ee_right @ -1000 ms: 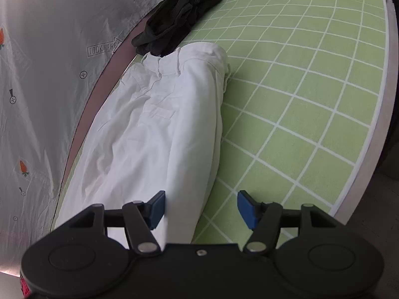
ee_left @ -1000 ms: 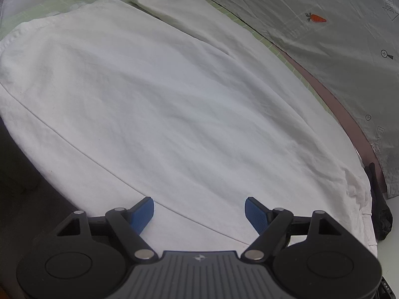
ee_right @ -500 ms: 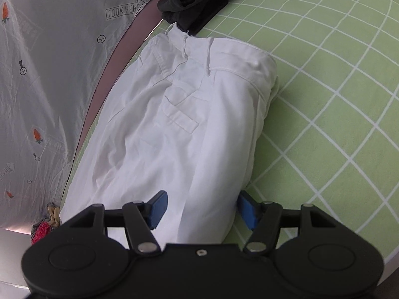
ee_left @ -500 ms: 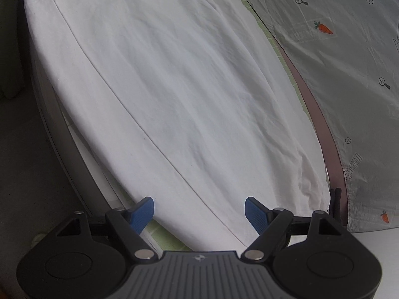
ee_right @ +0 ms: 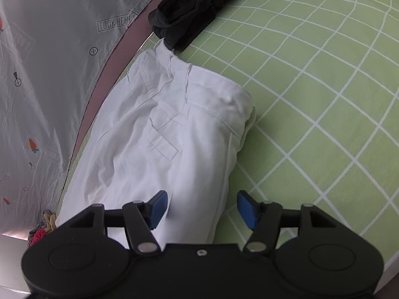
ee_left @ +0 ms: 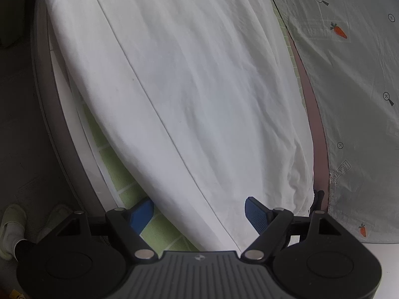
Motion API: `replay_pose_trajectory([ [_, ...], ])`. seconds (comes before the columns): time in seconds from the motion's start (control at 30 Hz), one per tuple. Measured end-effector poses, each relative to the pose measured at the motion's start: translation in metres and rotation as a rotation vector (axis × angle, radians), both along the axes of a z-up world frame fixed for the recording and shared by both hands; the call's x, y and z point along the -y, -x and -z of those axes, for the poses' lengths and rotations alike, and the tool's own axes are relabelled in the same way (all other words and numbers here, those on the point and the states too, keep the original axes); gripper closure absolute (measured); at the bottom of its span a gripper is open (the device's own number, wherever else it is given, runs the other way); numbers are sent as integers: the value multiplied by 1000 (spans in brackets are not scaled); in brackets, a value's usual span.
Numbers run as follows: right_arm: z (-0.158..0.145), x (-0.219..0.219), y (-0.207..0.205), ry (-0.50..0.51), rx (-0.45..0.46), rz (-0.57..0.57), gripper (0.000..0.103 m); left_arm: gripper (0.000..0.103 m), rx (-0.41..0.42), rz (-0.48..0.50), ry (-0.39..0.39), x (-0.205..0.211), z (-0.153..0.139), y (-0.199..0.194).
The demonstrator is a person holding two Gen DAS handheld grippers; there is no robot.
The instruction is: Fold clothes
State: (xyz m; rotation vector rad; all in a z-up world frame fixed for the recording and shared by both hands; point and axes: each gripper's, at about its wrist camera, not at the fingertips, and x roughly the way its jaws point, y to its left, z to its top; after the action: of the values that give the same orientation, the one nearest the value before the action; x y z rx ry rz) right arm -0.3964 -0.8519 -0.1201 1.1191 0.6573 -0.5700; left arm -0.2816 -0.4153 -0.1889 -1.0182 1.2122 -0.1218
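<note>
Right, long white cotton trousers [ee_right: 174, 137] lie along the green checked mat [ee_right: 311, 99], waistband near a black crumpled garment [ee_right: 199, 2]. Both grippers, left [ee_left: 199, 211] & right [ee_right: 202, 206], fingers apart, nothing clamped, hover over trousers.

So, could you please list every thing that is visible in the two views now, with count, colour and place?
white cotton trousers: one, white, lying along the mat
green mat with white grid lines: one, under the trousers
grey carrot-print cloth: one, beside the trousers
black crumpled garment: one, at the waistband end
small red and yellow item: one, at the cloth's edge; unclear
pale slippers: two, on the floor
left tool: open, over the trousers
right tool: open, over the trousers
</note>
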Motion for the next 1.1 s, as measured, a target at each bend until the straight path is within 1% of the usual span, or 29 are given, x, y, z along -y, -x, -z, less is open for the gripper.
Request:
replay_pose_trajectory([
  [0.17, 2, -3, -5, -36, 30, -11, 37, 24, 24, -53, 26, -9, 2, 1],
  [0.23, 2, -6, -10, -41, 31, -26, 35, 24, 33, -77, 16, -15, 2, 0],
  [0.37, 1, -11, -13, -54, 32, -44, 34, 26, 57, -136, -27, -31, -1, -4],
  [0.5, 1, -9, -12, -77, 37, -41, 34, 28, 82, -211, -65, -58, 0, -9],
  [0.7, -1, -7, -16, -97, 29, -31, 34, 29, 99, -302, -185, -99, -8, -27],
  [0.83, -4, -12, -19, -81, 10, -27, 34, 30, 113, -350, -207, -127, -8, -42],
  [0.97, -6, -21, -22, -62, -9, -17, 33, 30, 124, -382, -249, -158, -8, -63],
  [1.1, -9, -39, -24, -62, -29, 11, 31, 35, 128, -395, -271, -193, -7, -89],
])
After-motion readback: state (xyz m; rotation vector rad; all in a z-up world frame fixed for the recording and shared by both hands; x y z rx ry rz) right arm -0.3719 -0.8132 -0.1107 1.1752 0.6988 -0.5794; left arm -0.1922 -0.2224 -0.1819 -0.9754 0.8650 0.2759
